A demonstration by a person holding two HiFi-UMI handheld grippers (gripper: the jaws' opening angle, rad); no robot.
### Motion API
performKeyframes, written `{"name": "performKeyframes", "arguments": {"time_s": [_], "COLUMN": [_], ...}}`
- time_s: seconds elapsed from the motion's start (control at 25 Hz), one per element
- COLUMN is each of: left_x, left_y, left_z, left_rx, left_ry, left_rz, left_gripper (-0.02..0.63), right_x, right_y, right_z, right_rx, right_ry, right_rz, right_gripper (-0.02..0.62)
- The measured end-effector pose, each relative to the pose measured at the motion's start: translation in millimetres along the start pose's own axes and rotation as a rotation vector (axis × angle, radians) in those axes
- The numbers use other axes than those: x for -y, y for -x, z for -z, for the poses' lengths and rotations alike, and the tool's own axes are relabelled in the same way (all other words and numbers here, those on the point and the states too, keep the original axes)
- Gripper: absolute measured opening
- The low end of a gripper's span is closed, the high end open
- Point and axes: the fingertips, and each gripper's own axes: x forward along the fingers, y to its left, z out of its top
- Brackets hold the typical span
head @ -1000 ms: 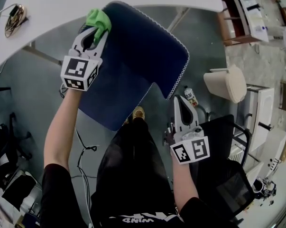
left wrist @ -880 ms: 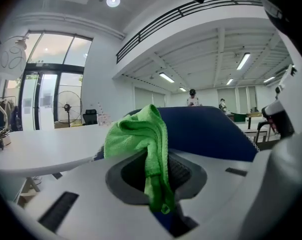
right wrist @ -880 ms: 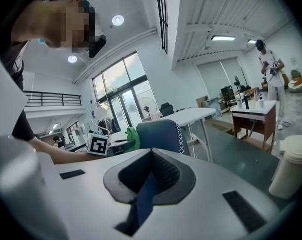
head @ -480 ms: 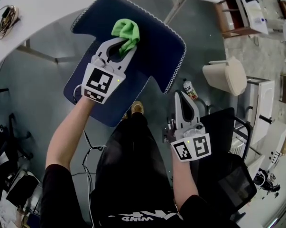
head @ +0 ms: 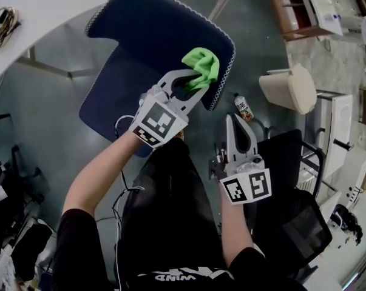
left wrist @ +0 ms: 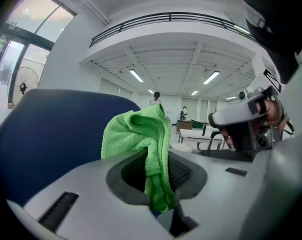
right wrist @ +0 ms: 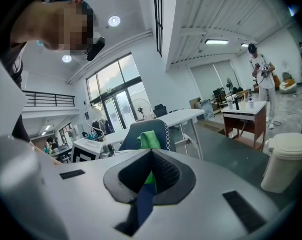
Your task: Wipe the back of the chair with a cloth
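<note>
1. The cloth is bright green, fleecy and bunched into soft folds. It presses against the chair back close to that back's right edge.
2. The chair back is a broad, rounded panel of navy fabric with white zigzag stitching along its rim.
3. The left gripper is clamped on the cloth. The left gripper view shows a strip of cloth running down through the dark ribbed pads, with the rest bulging above the tips.
4. The right gripper has its jaws closed with nothing between them. It is held apart from the chair, beside the person's leg.
5. Only the right gripper view shows the chair standing upright, the cloth at its top and a white table behind it.
6. Only the head view shows a small bottle on the floor just off the chair's right edge, and a cream bin beyond it.
7. Bare grey floor lies open to the chair's right. The table's curved edge overlaps the chair's far side.
</note>
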Motion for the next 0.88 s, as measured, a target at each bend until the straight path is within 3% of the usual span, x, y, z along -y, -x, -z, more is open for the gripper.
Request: {"name": "performKeyframes", "arguments": {"time_s": [0.2,0.36,0.68,0.88], "left_x": [35.2,37.5,-43.8,-116.4], "left_y": [-1.2,9.2,61.4,116.0], "left_z": [-0.8,-3.9,3.6,28.5], "left_rx": [0.004,0.021,0.042,0.002], "left_ry": [0.024,0.039,0.049,0.039], "left_rz": [0.111,0.108,-0.133,-0.336], "left_gripper": [0.063,0.063,0.063,0.063], "right_x": [3.6,2.4,-9.0,-19.9], "right_y": [7.2,9.6,-0.4,-10.2], "right_z": [-0.2,1.9,9.3,12.1], "right_rx": [0.006,0.004,-0.017,-0.037], "right_ry": [-0.003,0.0,0.009,0.014], "right_rz": [0.011,0.005,-0.029,-0.067], "right_gripper": [-0.003,-0.003,-0.003,-0.003]}}
